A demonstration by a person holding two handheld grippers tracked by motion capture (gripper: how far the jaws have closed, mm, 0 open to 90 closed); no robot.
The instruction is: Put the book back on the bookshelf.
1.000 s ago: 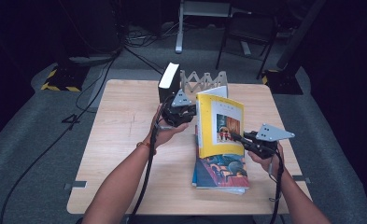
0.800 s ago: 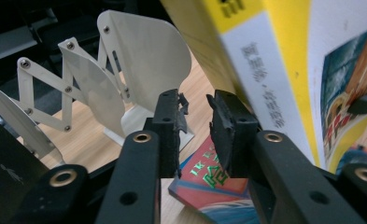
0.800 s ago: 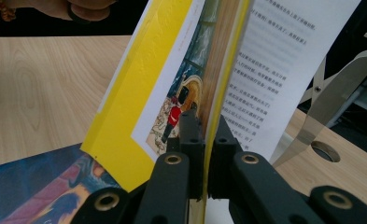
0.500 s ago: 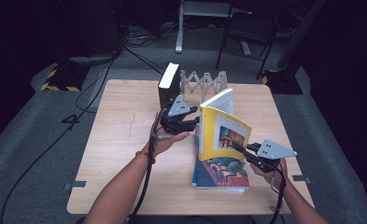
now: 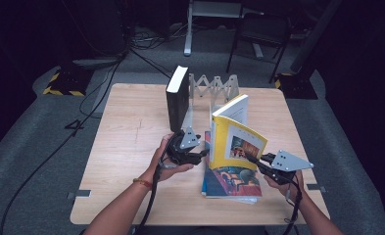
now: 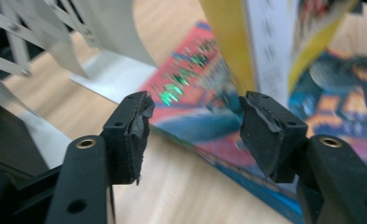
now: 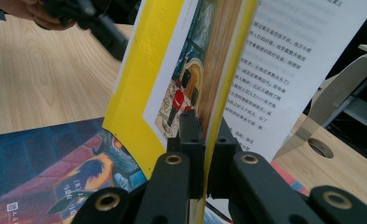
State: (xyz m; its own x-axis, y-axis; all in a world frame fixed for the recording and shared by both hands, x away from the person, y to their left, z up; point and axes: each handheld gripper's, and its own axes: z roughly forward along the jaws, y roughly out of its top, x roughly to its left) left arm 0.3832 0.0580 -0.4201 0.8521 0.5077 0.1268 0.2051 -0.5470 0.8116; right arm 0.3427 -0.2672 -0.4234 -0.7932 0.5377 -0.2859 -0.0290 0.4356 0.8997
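High view: yellow book [image 5: 235,142] upright, bare table [image 5: 131,127] leftward.

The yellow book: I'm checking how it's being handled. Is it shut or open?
Open. The right gripper pinches only the front cover of the yellow book, and the printed pages fan apart behind.

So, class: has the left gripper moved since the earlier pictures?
Yes. The left gripper has come toward the near table edge, away from the standing black book, and its jaws have just been opening, with nothing between them.
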